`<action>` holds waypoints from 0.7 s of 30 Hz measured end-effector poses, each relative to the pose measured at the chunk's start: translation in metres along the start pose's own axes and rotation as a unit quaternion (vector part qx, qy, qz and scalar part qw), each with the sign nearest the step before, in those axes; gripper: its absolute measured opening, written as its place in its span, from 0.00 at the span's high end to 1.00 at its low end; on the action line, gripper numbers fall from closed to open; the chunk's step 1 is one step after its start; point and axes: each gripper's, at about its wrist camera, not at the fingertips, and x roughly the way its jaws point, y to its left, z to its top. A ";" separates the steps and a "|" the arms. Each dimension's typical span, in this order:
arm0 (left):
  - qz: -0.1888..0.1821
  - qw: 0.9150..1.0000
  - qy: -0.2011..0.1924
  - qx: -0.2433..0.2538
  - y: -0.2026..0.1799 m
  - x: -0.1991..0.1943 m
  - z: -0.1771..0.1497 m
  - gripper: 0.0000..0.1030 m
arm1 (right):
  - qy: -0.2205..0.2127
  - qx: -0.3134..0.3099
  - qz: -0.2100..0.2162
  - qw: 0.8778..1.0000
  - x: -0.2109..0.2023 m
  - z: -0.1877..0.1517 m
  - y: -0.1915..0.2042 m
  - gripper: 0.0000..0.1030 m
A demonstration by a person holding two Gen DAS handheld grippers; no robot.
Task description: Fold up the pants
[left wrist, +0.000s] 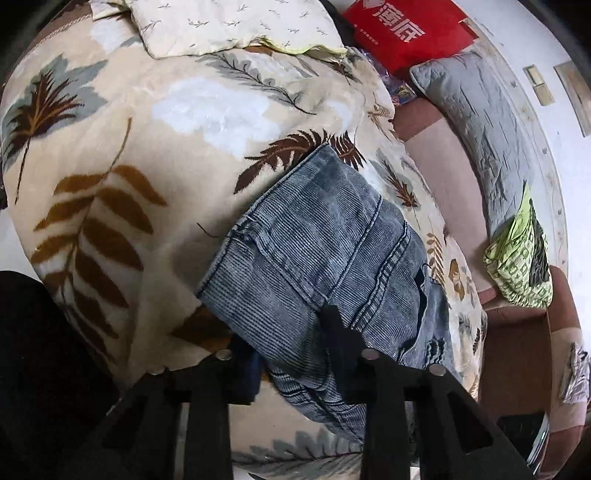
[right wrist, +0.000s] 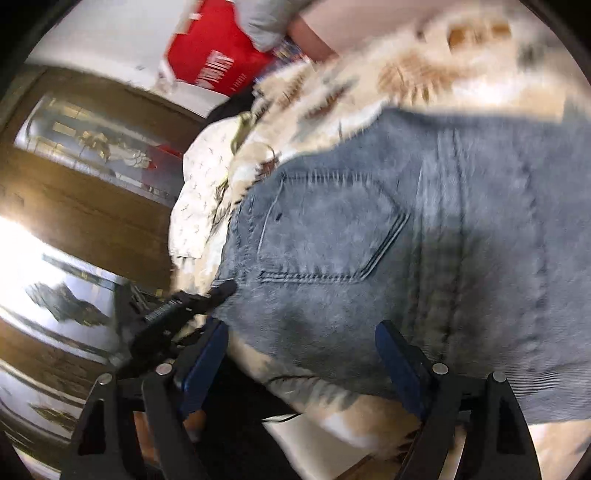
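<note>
lying folded on the leaf-print blanket (left wrist: 155, 122), the pants (left wrist: 317, 254) sat directly ahead of both tools. left hand-held gripper (left wrist: 291, 354) was clamped on their near edge; right hand-held gripper (right wrist: 299, 347) hung apart above the back pocket (right wrist: 328, 229).

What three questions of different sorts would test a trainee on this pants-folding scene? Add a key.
1. True or false: the right gripper has its fingers spread wide apart.
2. The jeans lie on: A) a leaf-patterned blanket; B) a bare wooden floor; C) a glass table.
3. Fill in: the package with white lettering beyond the blanket is coloured ____.

Key: 1 true; 2 A; 3 red.
</note>
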 end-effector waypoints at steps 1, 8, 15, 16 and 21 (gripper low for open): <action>0.001 1.000 -0.002 0.003 0.001 -0.001 -0.001 0.73 | 0.007 0.010 0.006 1.000 0.002 0.002 0.001 0.18; 0.005 1.000 -0.013 0.021 -0.005 -0.006 -0.001 0.82 | 0.064 0.011 -0.050 0.997 0.044 0.019 0.003 0.17; 0.026 0.988 -0.078 0.134 -0.073 -0.032 -0.008 0.85 | -0.050 0.039 -0.008 0.998 -0.047 0.009 -0.020 0.17; 0.027 0.981 -0.094 0.167 -0.094 -0.039 -0.013 0.86 | -0.067 0.043 -0.015 0.997 -0.061 0.006 -0.027 0.17; 0.006 0.940 -0.135 0.312 -0.187 -0.052 -0.060 0.87 | -0.181 0.098 -0.030 0.978 -0.154 -0.011 -0.084 0.17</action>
